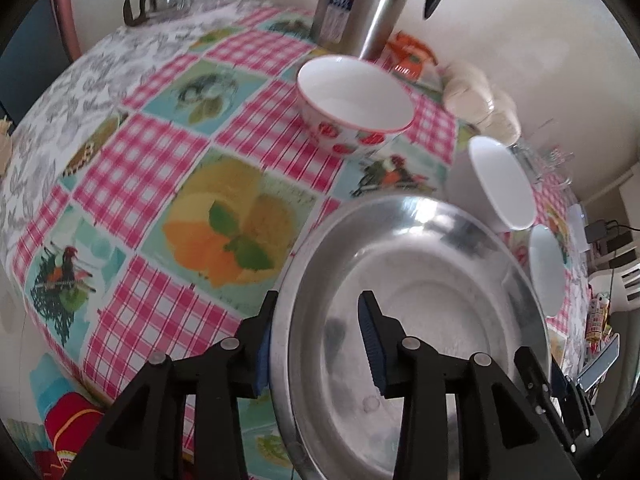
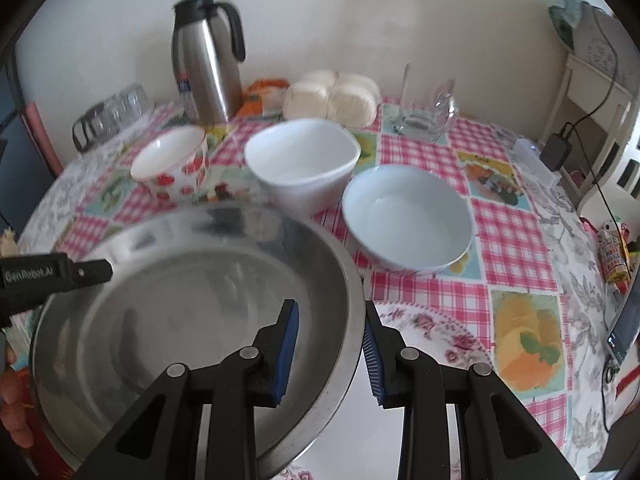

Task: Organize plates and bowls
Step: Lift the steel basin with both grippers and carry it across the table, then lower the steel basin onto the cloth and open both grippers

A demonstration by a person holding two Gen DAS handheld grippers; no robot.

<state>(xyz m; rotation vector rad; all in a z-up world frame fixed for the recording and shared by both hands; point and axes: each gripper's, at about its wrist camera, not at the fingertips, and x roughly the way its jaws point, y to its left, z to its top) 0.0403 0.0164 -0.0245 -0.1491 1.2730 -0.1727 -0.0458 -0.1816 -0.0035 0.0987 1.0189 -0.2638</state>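
A wide steel bowl (image 1: 424,304) is held between both grippers, above a floral plate (image 2: 436,332) on the table. My left gripper (image 1: 316,348) grips its left rim, one finger inside and one outside. My right gripper (image 2: 332,352) grips its right rim (image 2: 352,280) the same way. Behind it stand a strawberry-patterned bowl (image 1: 352,96) (image 2: 172,164), a deep white bowl (image 2: 304,160) (image 1: 500,180) and a shallow pale-blue bowl (image 2: 406,220) (image 1: 546,272).
A steel thermos jug (image 2: 208,56) stands at the back by the wall, with upturned glasses (image 2: 112,112) to its left, bread rolls (image 2: 332,96) and a glass pitcher (image 2: 428,108) to its right. A phone (image 2: 624,324) lies at the table's right edge.
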